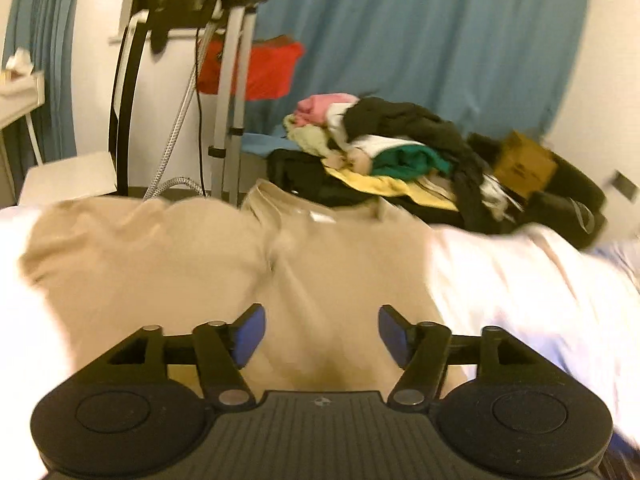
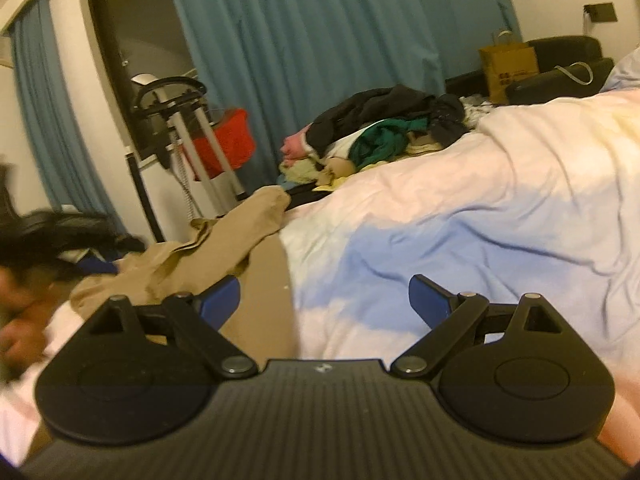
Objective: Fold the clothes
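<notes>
A beige shirt [image 1: 200,264] lies spread on the white bed cover [image 1: 520,280], its collar toward the far edge. My left gripper [image 1: 322,330] is open and empty just above the shirt's lower middle. In the right wrist view the same beige shirt [image 2: 192,256] lies rumpled at the left on the bed cover [image 2: 480,208]. My right gripper [image 2: 324,302] is open and empty, its left finger over the shirt's edge and its right finger over the cover.
A pile of mixed clothes [image 1: 392,148] lies past the shirt at the bed's far side, also in the right wrist view [image 2: 380,132]. A garment steamer stand [image 1: 228,100], a red item [image 1: 260,68], blue curtains [image 1: 420,40] and a brown paper bag [image 2: 510,66] stand behind.
</notes>
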Demonstrator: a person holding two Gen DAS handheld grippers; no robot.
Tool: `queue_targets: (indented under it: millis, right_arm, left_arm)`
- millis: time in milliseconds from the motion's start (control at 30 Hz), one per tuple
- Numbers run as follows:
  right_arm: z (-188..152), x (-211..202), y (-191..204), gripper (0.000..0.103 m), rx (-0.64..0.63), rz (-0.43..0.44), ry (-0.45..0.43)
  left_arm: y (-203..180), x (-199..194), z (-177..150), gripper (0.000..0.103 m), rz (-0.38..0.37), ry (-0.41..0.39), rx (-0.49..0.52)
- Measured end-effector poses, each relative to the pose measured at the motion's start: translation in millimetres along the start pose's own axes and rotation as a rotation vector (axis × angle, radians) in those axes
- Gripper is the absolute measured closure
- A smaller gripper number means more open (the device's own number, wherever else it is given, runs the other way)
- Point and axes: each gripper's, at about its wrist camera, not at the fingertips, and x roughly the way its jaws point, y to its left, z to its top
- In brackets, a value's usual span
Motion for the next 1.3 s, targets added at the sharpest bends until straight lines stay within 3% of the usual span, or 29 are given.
queue_targets:
  millis: [267, 467, 600, 733, 833, 867, 900, 967, 1067, 1200, 1300]
  right_arm:
    - [0.4, -45.4, 15.4, 0.010, 0.012, 0.047, 0.033]
    - [0.9, -108.6, 27.7, 0.010, 0.039, 0.025, 0.075]
    - [-8.3, -161.6, 34.4, 0.010, 0.022, 0.029, 0.002]
    - [-31.1, -199.0, 25.5, 0.010, 0.073, 0.001, -0.030]
    - [-32.0, -200.6, 21.7, 0.010, 0.123, -0.020, -0.026]
    - [-30.6, -197.9, 22.2, 0.010, 0.124, -0.026, -0.029]
    - [-30.0, -194.5, 23.0, 0.010, 0.120, -0.036, -0.028]
    - [-31.0, -187.1, 25.6, 0.010, 0.104, -0.057, -0.017]
    - [-35.3, -180.0, 26.2, 0.010, 0.095, -0.072, 0.011]
    - [-37.7, -179.0, 22.7, 0.010, 0.121, -0.064, 0.024]
    - [-38.9, -178.5, 23.6, 0.010, 0.116, -0.074, 0.027]
  left_arm:
    - [-10.0, -116.7, -133.2, 0.032, -0.220, 0.149, -0.166]
    - [-35.2, -110.7, -190.4, 0.040, -0.355, 0.309, -0.088]
    - [-50.3, -89.1, -209.4, 0.041, -0.449, 0.379, -0.087]
    - [-57.1, -72.3, -219.3, 0.041, -0.477, 0.401, -0.120]
    - [-52.6, -64.4, -218.2, 0.040, -0.506, 0.411, -0.151]
    - [-51.0, -64.5, -218.5, 0.045, -0.516, 0.417, -0.157]
    - [-50.7, -66.0, -220.7, 0.057, -0.527, 0.429, -0.162]
    - [-50.1, -69.0, -225.1, 0.069, -0.547, 0.452, -0.172]
    - [-52.3, -73.6, -231.6, 0.071, -0.594, 0.489, -0.181]
    - [-60.9, -78.5, -242.0, 0.071, -0.559, 0.489, -0.108]
    - [-60.5, -76.2, -245.5, 0.073, -0.551, 0.506, -0.116]
